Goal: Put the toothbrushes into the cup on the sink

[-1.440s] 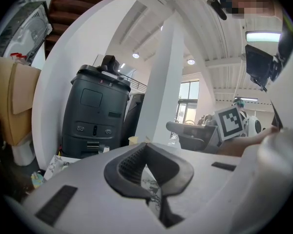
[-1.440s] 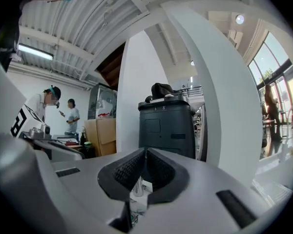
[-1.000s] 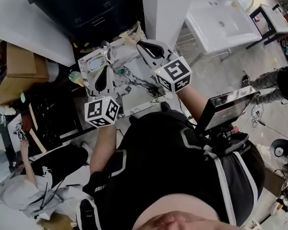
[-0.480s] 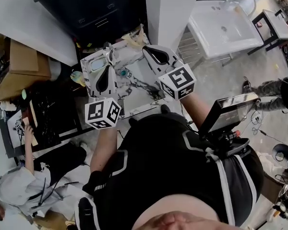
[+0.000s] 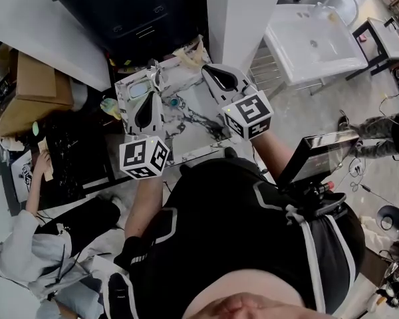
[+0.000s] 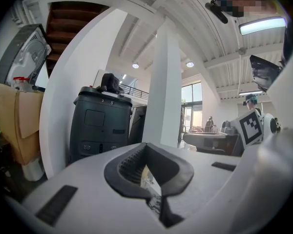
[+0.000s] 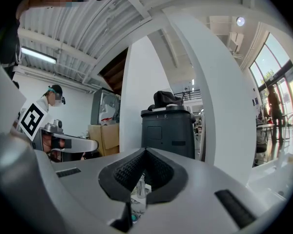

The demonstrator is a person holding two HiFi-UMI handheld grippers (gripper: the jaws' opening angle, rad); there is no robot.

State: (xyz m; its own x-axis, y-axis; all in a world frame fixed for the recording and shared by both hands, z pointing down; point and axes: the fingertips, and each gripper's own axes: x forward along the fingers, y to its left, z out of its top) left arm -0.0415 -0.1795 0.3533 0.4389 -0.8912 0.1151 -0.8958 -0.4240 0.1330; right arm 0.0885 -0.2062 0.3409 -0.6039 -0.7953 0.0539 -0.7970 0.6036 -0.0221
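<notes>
Marble-pattern sink [image 5: 198, 123] from overhead: left gripper [image 5: 148, 102] and right gripper [image 5: 211, 73] both above it, teal item [image 5: 174, 101] between them. Left gripper view: jaws closed, empty. Right gripper view: jaws closed, empty; chrome fixture [image 7: 138, 184] just beyond tips. Cannot pick out toothbrushes or cup.

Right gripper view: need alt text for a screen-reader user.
The right gripper has its fingers shut together, holding nothing. Beyond them stand a black container and a white column; the left gripper shows at the left.
</notes>
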